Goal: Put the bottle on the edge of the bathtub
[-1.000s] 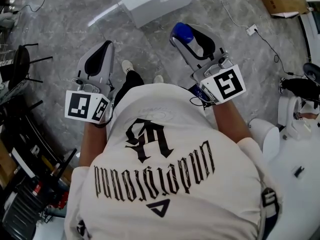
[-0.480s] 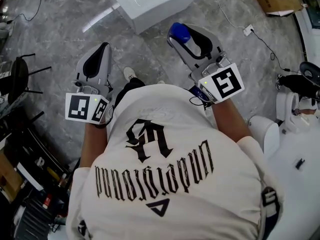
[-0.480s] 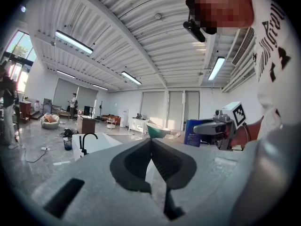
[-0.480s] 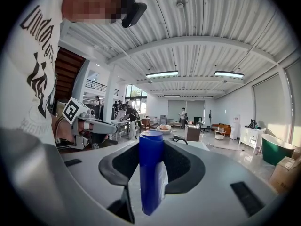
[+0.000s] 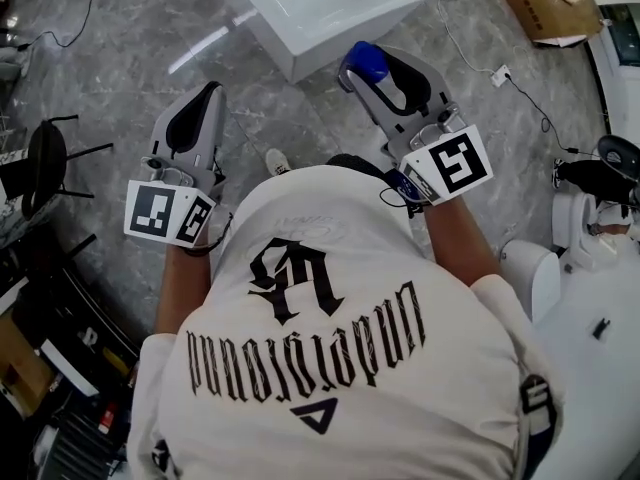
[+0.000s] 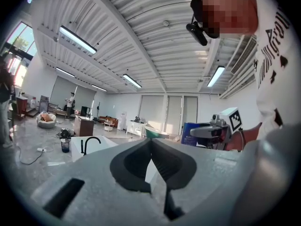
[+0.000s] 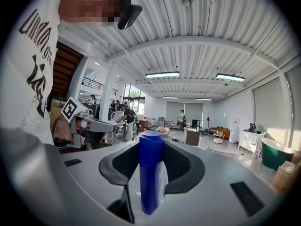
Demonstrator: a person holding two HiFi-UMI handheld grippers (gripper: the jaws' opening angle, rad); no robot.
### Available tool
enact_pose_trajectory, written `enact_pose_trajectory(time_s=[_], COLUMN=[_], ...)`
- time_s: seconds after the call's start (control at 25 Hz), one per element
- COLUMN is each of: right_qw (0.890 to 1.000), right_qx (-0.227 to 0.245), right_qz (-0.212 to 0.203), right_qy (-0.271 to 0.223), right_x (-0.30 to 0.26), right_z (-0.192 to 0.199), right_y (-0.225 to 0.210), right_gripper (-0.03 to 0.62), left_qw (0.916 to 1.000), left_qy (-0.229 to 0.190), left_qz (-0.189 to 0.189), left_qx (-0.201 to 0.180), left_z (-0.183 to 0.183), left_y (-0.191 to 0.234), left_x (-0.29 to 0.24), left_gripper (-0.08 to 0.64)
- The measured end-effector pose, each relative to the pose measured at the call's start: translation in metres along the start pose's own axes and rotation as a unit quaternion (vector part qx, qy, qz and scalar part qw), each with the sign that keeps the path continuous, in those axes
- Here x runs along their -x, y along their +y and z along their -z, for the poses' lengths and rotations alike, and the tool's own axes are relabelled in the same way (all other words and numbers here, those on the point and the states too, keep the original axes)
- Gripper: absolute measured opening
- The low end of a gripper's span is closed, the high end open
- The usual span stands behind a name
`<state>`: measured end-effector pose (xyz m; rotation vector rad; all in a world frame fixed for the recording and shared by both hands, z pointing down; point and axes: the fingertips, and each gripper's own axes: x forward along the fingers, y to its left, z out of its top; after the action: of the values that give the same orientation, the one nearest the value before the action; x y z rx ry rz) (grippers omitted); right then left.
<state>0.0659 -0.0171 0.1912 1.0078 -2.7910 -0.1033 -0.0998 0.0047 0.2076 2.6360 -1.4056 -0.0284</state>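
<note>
- The right gripper [image 5: 378, 71] grasps the bottle [image 5: 366, 64]; its own view shows the bottle [image 7: 150, 173] standing upright between the jaws, with a dark pad [image 7: 187, 167] close on either side.
- The bottle is blue with a blue cap, and its top reaches just past the jaw tips.
- The bottle sits a little towards the left pad in the right gripper view, and its lower end goes down into the throat of the jaws.
- In the head view the bottle hangs in the air over the grey floor [image 5: 120, 78], near the closest corner of the white tub [image 5: 345, 43] but not touching it.
- The left gripper [image 5: 197, 116] is clenched on nothing: in its own view the two pads [image 6: 134, 163] meet at their tips, and only a narrow slit shows lower down.
- The left gripper view also shows the tub [image 6: 104, 144] ahead with a black tap [image 6: 89, 142] on its rim, and the right gripper with the bottle [image 6: 190, 133] off to the right.
- Both grippers are held out in front of the person, side by side and well apart, with the marker cubes towards the body.
- A cardboard box [image 5: 545, 3] lies on the floor beyond the right gripper.
</note>
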Motion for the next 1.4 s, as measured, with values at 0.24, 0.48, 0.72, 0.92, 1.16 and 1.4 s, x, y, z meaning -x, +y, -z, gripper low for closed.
enact_pose_trajectory(time_s=[0.24, 0.48, 0.72, 0.92, 1.16, 1.4], right_qw=[1.0, 1.0, 0.999, 0.999, 0.997, 0.994], right_qx=[-0.002, 0.003, -0.002, -0.006, -0.018, -0.026], right_qz=[0.002, -0.02, -0.039, -0.053, -0.071, -0.092], right_qy=[0.004, -0.001, 0.0, 0.01, 0.026, 0.046], right_x=[-0.03, -0.055, -0.086, -0.115, -0.148, -0.178], right_z=[-0.005, -0.003, 0.003, 0.011, 0.027, 0.047], right_y=[0.008, 0.006, -0.013, -0.032, -0.059, -0.083], right_gripper=[0.156, 0.156, 0.156, 0.156, 0.156, 0.156], left_qw=[0.9999, 0.9996, 0.9994, 0.9985, 0.9974, 0.9959], left_qy=[-0.002, 0.0, 0.009, 0.018, 0.032, 0.047], left_qz=[-0.01, -0.024, -0.033, -0.05, -0.063, -0.075], left_qx=[0.007, 0.011, 0.008, 0.012, 0.011, 0.018], left_z=[-0.001, 0.004, 0.002, 0.006, 0.013, 0.026], left_y=[0.036, 0.057, 0.077, 0.098, 0.121, 0.141], left_x=[0.015, 0.009, -0.007, -0.027, -0.057, -0.088], left_gripper=[0.015, 0.015, 0.015, 0.015, 0.014, 0.014])
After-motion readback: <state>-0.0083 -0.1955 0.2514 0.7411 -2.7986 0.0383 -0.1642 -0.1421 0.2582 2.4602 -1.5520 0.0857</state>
